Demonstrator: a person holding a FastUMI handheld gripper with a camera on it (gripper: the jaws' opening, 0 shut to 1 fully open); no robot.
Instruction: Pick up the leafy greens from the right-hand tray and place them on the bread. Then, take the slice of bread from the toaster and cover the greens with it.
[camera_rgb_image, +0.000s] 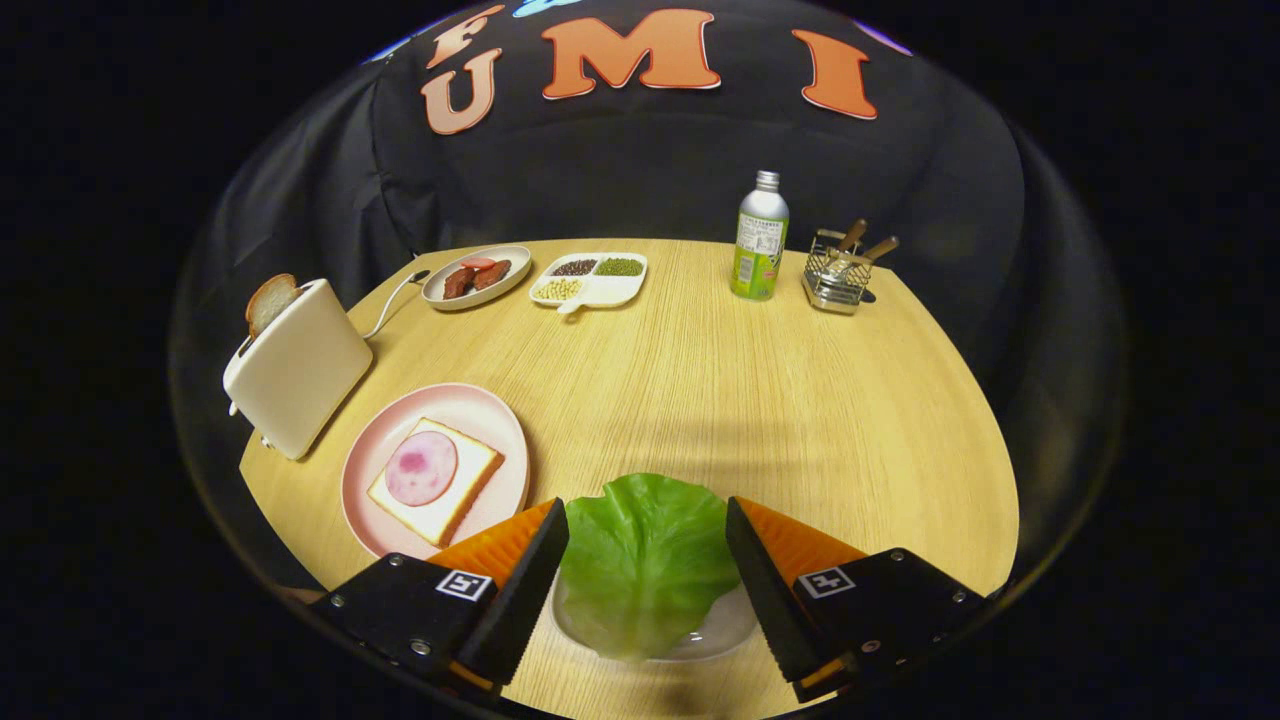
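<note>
While the tongs (647, 560) stood open astride it, nothing was yet gripped.
Greens: one leaf (645, 560) lay on a clear tray (725, 632), between the fingers.
Bread: the slice with ham (435, 478) waited on a pink plate (490, 410) beside the toaster (295, 365).
Risk: the thin leaf could tear, slip, or drag its tray.
Writing: the bottle (760, 240) label was too small to read.

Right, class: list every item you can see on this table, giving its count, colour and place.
lettuce leaf: 1, green, on clear tray between the fingers
pink plate: 1, left of fingers
bread with ham: 1 slice, on that plate
toaster: 1, cream, left edge, bread slice sticking out
oval dish: 1, far left, meat pieces
divided dish: 1, white, beside it
bottle: 1, green-white, far right
wire basket: 1, beside bottle
gripper: 1, open around leaf
</note>
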